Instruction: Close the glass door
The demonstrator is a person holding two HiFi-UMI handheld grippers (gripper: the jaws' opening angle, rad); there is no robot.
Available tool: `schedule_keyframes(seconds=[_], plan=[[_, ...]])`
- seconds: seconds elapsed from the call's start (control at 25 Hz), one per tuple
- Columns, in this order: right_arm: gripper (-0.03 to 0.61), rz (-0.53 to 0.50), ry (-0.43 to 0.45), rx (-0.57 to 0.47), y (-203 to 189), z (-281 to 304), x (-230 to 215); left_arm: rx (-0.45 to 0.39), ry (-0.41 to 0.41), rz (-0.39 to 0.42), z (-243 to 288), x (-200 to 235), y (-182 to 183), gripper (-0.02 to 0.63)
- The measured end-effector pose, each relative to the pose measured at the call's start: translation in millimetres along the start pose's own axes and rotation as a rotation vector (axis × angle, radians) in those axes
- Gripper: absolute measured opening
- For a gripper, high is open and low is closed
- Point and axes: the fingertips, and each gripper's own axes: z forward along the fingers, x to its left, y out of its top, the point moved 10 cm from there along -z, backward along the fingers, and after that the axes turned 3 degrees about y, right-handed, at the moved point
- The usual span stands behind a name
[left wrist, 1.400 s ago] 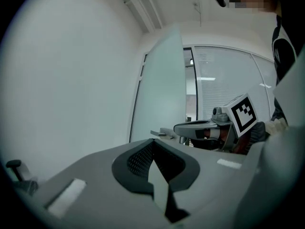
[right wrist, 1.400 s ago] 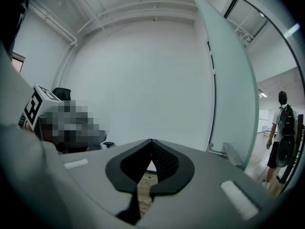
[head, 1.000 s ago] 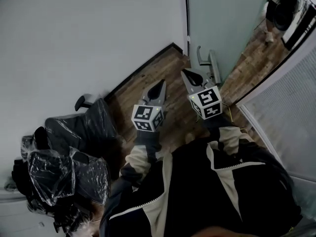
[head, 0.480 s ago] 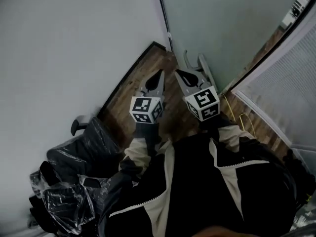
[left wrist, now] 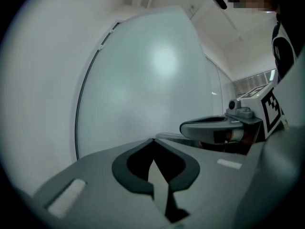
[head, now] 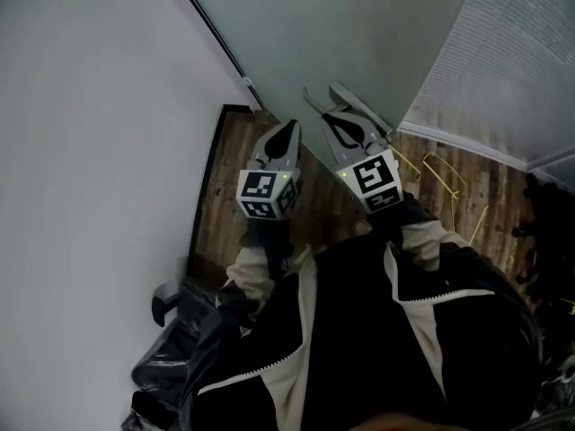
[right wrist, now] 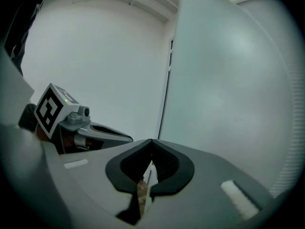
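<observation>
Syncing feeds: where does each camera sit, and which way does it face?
Head view: on the person's head, looking steeply down at left gripper, right gripper, sleeves, jacket, floor.
Left gripper view: rides that gripper, faces the glass door; its shut jaws show.
Right gripper view: rides that gripper, faces door edge and wall; shut jaws show.
Shared: each gripper view catches the other gripper.

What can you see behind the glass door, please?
Nothing shows through the glass door: it is frosted, a plain pale sheet in all views. Only its near side can be seen, with the handle on it. Whatever lies behind is hidden.
</observation>
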Motion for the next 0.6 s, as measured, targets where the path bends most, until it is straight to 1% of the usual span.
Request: schedule_keyframes(seconds=[0.12,0.2,0.28,0.48,0.56,0.6], plan=[[0.002,-0.075,-0.116,0.050,0,-12,2,0.003,-0.089,0.009,2,0,-4,0.005],[0.002,-0.113,-0.162,0.093,-4,-14,5,0.002,-0.131,0.010,2,-1,-6,0.005],[0.002,-0.127,-0.187,0.124,-9,-12,8,0.007,-0.160,0.009,0,-1,-8,0.005],[0.002,-0.099,-0.215,0.168,-15,-8,9,0.000,-0.198,0.005,1,2,-9,0.005],[0.002,-0.130,-0.224,0.198,-13,-5,9,-0.008,-0.203,0.001,2,5,-6,0.005],[0.002,-0.174,-0.230,0.225,-11,-4,9,-0.010,-0.207,-0.001,2,4,-5,0.005]])
